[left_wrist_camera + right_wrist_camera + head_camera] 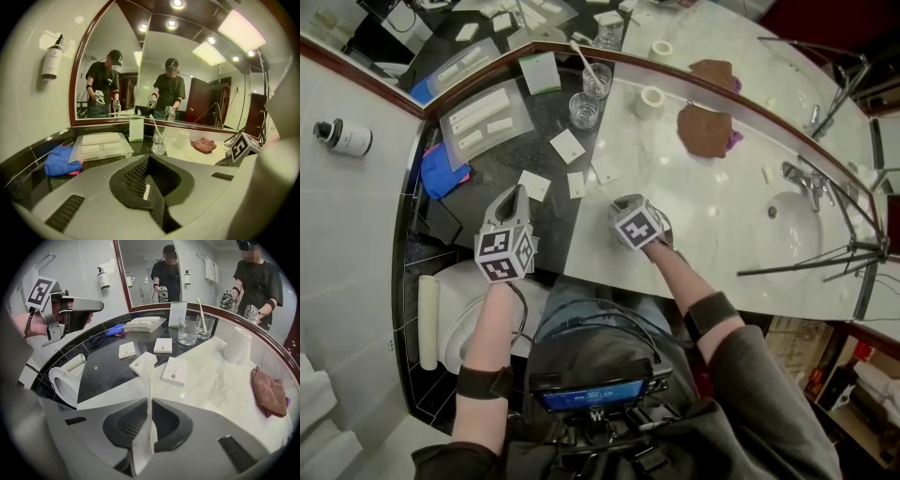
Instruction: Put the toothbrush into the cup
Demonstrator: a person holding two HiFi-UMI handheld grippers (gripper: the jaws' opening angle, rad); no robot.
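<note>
My right gripper is shut on a white toothbrush, whose head points forward, over the pale marble counter. In the head view this gripper hangs near the counter's front. Two clear glasses stand at the back by the mirror. The nearer one is empty. The farther one holds another toothbrush. My left gripper is shut with nothing in it and hovers over the dark counter part to the left.
Small white boxes lie on the dark stone, beside a clear tray and a blue cloth. Paper rolls, a brown cloth, a sink and its tap are on the right. A toilet stands below left.
</note>
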